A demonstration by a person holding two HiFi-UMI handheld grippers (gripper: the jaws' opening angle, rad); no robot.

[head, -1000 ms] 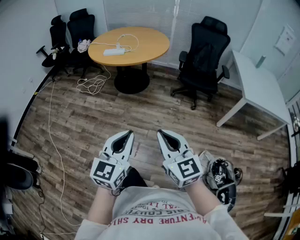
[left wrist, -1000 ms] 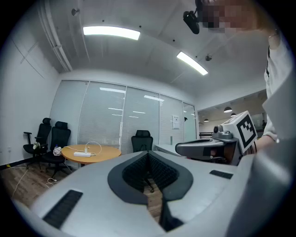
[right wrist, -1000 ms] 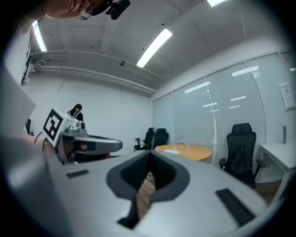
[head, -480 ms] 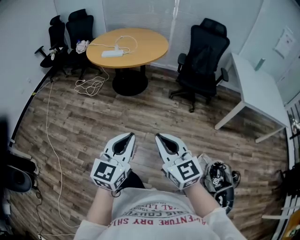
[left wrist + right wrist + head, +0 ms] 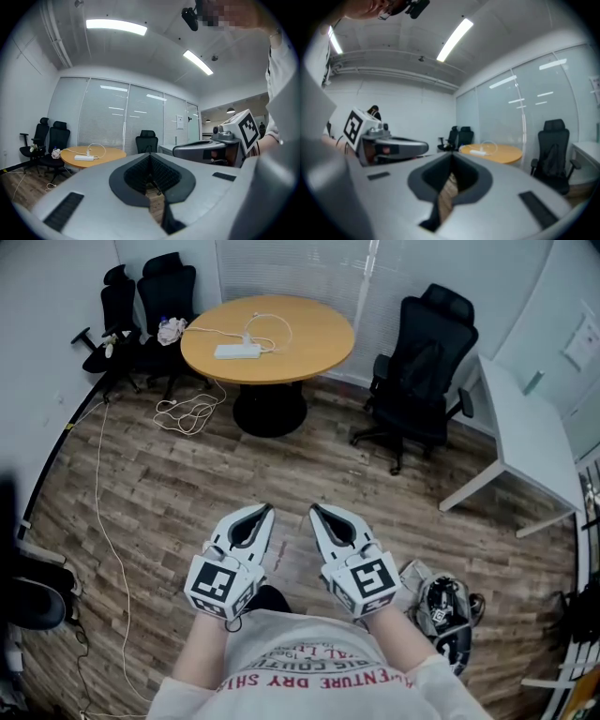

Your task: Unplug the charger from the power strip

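1. As I judge it, the step in hand is the approach. Both pairs of tongs hang near the person's torso at the bottom centre of the head view, so reaching the round counter (image 5: 309,334) comes first.
2. To do it well, 1 pair should pin the power strip (image 5: 236,351) flat. The other should open, take the charger (image 5: 249,337) by its body rather than its white cable, and pull straight out of the socket.
3. The left tongs (image 5: 258,512) are closed tip to tip with nothing between them. The right tongs (image 5: 319,514) are likewise closed and empty.
4. The power strip lies on the counter in the upper left of the head view, well apart from both pairs, with wooden floor between. The charger sits at its upper right end, too small to tell which socket.
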